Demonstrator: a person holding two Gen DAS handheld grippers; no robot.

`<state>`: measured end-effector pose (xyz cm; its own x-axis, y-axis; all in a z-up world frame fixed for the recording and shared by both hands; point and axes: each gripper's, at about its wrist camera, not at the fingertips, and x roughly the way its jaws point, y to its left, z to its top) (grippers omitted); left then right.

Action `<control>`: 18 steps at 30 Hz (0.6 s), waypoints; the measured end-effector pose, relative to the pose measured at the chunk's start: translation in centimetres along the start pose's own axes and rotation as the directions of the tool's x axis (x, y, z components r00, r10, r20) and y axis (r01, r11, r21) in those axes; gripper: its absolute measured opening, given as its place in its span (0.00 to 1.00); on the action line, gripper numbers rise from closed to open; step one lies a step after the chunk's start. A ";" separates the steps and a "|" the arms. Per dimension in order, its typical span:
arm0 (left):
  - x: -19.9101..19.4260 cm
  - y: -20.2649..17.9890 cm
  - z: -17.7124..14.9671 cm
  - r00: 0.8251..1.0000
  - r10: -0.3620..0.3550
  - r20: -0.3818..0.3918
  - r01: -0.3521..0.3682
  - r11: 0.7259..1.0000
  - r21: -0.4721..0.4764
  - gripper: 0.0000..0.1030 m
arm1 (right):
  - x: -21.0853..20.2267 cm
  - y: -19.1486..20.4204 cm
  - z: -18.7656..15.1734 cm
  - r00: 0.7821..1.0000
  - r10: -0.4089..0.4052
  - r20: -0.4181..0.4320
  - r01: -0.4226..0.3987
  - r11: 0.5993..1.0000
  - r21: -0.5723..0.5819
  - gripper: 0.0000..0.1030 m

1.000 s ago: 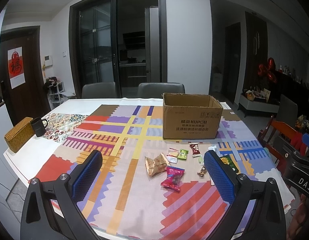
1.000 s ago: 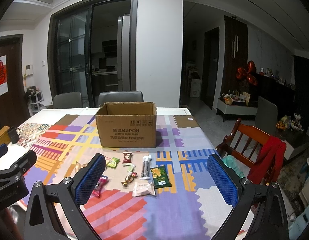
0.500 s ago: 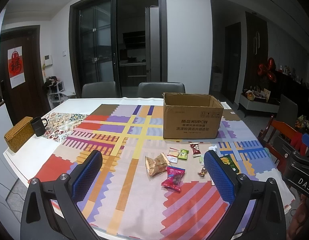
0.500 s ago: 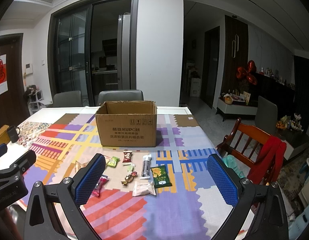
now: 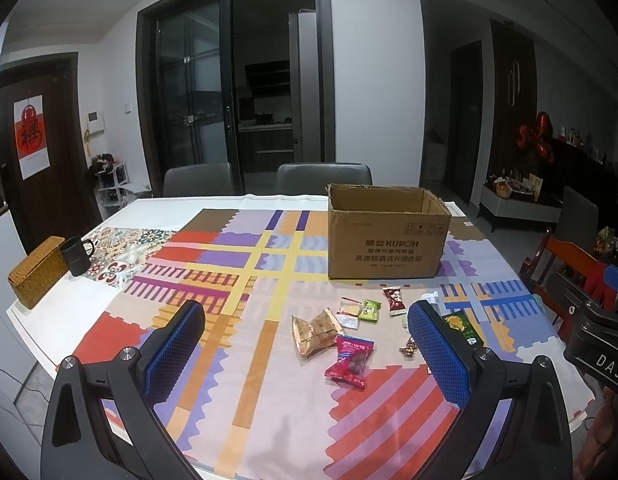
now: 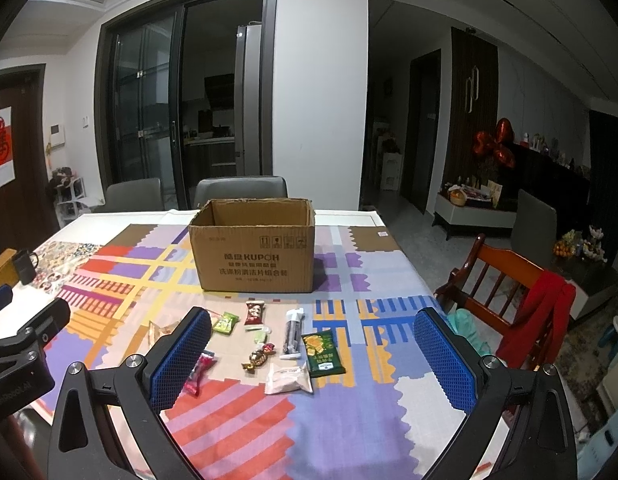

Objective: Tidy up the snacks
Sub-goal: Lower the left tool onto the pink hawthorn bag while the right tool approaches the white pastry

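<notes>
Nothing moved; open cardboard box (image 6: 253,256) interior hidden; both grippers (image 5: 309,344) (image 6: 313,354) spread wide, empty.

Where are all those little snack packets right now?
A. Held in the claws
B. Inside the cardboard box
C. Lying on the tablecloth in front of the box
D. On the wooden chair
C: the snack packets lie loose on the tablecloth in front of the open cardboard box, and both the left claw and right claw are open, holding nothing.
</notes>
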<state>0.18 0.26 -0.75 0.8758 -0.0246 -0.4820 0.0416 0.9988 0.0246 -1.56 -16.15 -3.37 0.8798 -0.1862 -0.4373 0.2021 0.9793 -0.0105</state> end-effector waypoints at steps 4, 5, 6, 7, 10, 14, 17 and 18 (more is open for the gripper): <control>1.2 0.0 0.1 1.000 -0.004 -0.019 0.004 1.000 0.009 1.00 | 1.3 -0.1 -0.6 1.000 0.005 -0.016 -0.005 1.000 -0.001 0.99; 1.6 -0.1 0.2 1.000 -0.003 -0.024 0.004 1.000 0.013 1.00 | 1.5 -0.2 -0.7 1.000 0.006 -0.021 -0.006 1.000 -0.001 0.99; 1.9 -0.2 0.2 1.000 -0.001 -0.028 0.002 1.000 0.018 1.00 | 1.7 -0.3 -0.8 1.000 0.007 -0.027 -0.007 1.000 -0.001 0.99; 2.2 -0.3 0.2 1.000 0.000 -0.031 0.001 1.000 0.022 1.00 | 2.1 -0.3 -0.8 0.999 0.007 -0.035 -0.007 1.000 0.000 0.99; 3.3 -0.4 0.3 0.999 -0.006 -0.049 0.007 0.999 0.031 1.00 | 3.1 -0.3 -0.6 0.998 0.007 -0.060 -0.007 1.000 0.002 0.99; 4.7 -0.9 0.1 0.997 -0.011 -0.071 0.015 0.999 0.052 1.00 | 4.4 -0.3 -0.7 0.996 0.012 -0.093 -0.012 1.000 0.005 0.99; 5.8 -1.4 -0.1 0.995 -0.018 -0.094 0.024 0.997 0.068 1.00 | 5.6 -0.2 -0.7 0.992 0.014 -0.123 -0.013 1.000 0.005 0.99; 6.2 -1.5 -0.2 0.994 -0.021 -0.103 0.028 0.997 0.071 1.00 | 6.1 -0.2 -0.8 0.991 0.015 -0.134 -0.014 1.000 0.005 0.99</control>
<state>5.47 -1.37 -3.96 0.8207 -0.0411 -0.5698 0.1003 0.9923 0.0729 3.38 -17.43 -6.78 0.8172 -0.1594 -0.5539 0.1917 0.9814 0.0004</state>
